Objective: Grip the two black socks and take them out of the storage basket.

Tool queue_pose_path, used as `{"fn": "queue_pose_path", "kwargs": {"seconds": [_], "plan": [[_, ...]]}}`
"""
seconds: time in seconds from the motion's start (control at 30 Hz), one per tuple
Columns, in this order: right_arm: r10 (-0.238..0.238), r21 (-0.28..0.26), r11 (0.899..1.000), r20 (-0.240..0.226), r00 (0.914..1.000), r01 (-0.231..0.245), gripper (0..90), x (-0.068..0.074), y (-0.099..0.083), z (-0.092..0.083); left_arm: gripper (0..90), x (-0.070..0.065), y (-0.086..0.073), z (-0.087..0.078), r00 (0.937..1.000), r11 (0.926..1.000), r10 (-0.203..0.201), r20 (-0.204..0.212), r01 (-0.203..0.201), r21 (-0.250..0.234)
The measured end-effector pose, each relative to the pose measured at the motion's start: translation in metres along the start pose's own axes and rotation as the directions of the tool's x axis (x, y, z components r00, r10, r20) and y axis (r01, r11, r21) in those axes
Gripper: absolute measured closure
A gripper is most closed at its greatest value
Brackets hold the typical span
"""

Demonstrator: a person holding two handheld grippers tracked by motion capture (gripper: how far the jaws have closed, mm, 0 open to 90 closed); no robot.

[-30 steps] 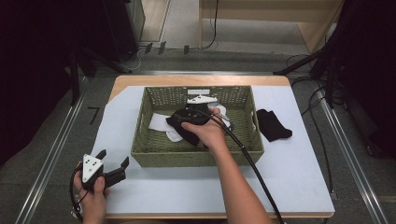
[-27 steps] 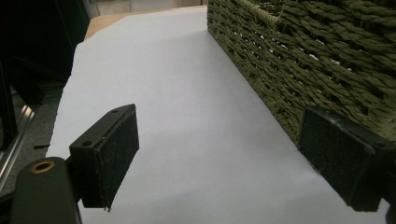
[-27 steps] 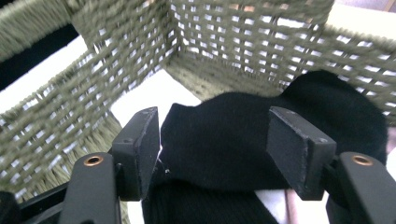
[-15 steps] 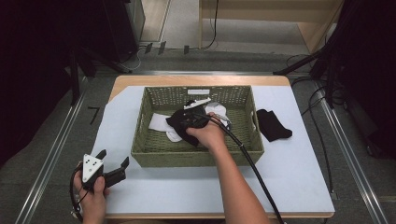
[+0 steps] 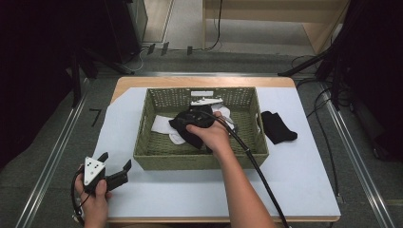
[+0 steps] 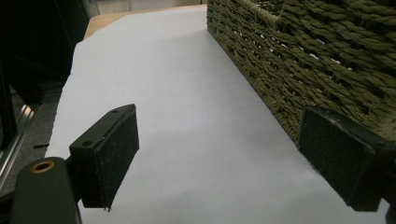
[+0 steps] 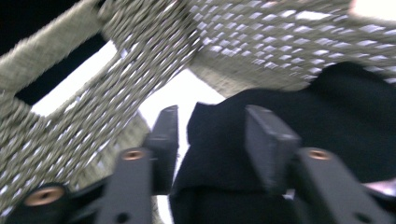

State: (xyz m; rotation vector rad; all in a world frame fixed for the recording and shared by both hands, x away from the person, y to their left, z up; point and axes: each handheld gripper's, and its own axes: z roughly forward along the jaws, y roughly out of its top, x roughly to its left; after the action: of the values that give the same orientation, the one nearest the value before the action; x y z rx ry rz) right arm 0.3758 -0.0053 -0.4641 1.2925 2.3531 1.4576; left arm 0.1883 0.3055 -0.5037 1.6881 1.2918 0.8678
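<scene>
A green woven basket point(image 5: 199, 161) stands in the middle of the white sheet. In it lie a black sock point(image 5: 187, 132) and white socks point(image 5: 161, 124). My right gripper point(image 5: 184, 122) reaches down into the basket over the black sock. In the right gripper view its jaws point(image 7: 212, 116) stand half apart and have just been opening. The black sock point(image 7: 336, 116) lies between them, and a sliver of white shows beside the left pad. At the front left of the table, my left gripper point(image 5: 115, 160) is open and has nothing in it point(image 6: 219, 116).
A second black sock point(image 5: 277, 127) lies on the sheet to the right of the basket. The basket's wall point(image 6: 327, 56) rises just right of my left gripper. The right gripper's cable point(image 5: 256, 166) trails along the forearm to the table's front edge.
The right hand has barely shifted over the black sock in the basket. The left gripper has kept still.
</scene>
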Motion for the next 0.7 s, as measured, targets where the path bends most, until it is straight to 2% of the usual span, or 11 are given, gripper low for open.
{"fn": "queue_pose_path", "kwargs": {"seconds": [0.13, 0.2, 0.23, 0.27, 0.3, 0.33, 0.37, 0.4, 0.43, 0.57, 0.7], "plan": [[-0.081, 0.053, 0.995, -0.007, 0.9967, 0.081, 37.5, 0.007, -0.001, 0.008, 13.8, 0.000, 0.000, 0.000, 1.0000, 1.0000, 0.000, 0.001, 0.000, -0.001], [-0.108, 0.098, 0.989, -0.012, 0.9941, 0.108, 37.4, 0.010, -0.004, 0.011, 13.8, 0.000, 0.000, 0.000, 1.0000, 1.0000, 0.001, 0.001, -0.001, 0.001], [-0.141, 0.126, 0.982, 0.001, 0.9900, 0.140, 39.2, 0.010, -0.006, 0.013, 13.8, 0.000, 0.000, 0.000, 1.0000, 1.0000, 0.002, 0.001, -0.002, 0.001], [-0.176, 0.160, 0.973, 0.028, 0.9840, 0.169, 43.9, 0.010, -0.008, 0.015, 13.8, 0.000, 0.000, 0.000, 1.0000, 1.0000, 0.001, 0.001, -0.001, -0.001], [-0.193, 0.196, 0.964, 0.051, 0.9799, 0.180, 53.5, 0.008, -0.009, 0.015, 13.8, 0.000, 0.000, 0.000, 1.0000, 1.0000, 0.000, 0.001, 0.000, 0.000], [-0.195, 0.221, 0.959, 0.056, 0.9792, 0.178, 63.0, 0.005, -0.010, 0.015, 13.8, 0.000, 0.000, 0.000, 1.0000, 1.0000, 0.000, 0.001, 0.000, 0.000], [-0.183, 0.230, 0.959, 0.058, 0.9814, 0.166, 74.9, 0.003, -0.008, 0.013, 13.8, 0.000, 0.000, 0.000, 1.0000, 1.0000, -0.001, 0.001, 0.001, 0.001], [-0.168, 0.221, 0.963, 0.050, 0.9846, 0.153, 86.0, 0.001, -0.005, 0.010, 13.8, 0.000, 0.000, 0.000, 1.0000, 1.0000, -0.001, 0.001, 0.001, 0.001], [-0.145, 0.186, 0.974, 0.058, 0.9878, 0.132, 88.0, 0.000, -0.001, 0.006, 13.8, 0.000, 0.000, 0.000, 1.0000, 1.0000, -0.001, 0.001, 0.001, 0.001], [-0.166, 0.090, 0.984, 0.120, 0.9788, 0.156, 89.1, -0.002, 0.004, -0.005, 13.8, 0.000, 0.000, 0.000, 1.0000, 1.0000, 0.000, 0.002, 0.000, -0.001], [-0.135, -0.071, 0.986, 0.156, 0.9785, 0.148, 89.4, -0.002, 0.010, -0.019, 13.8, 0.000, 0.000, 0.000, 1.0000, 1.0000, 0.002, 0.001, -0.002, 0.000]]}}
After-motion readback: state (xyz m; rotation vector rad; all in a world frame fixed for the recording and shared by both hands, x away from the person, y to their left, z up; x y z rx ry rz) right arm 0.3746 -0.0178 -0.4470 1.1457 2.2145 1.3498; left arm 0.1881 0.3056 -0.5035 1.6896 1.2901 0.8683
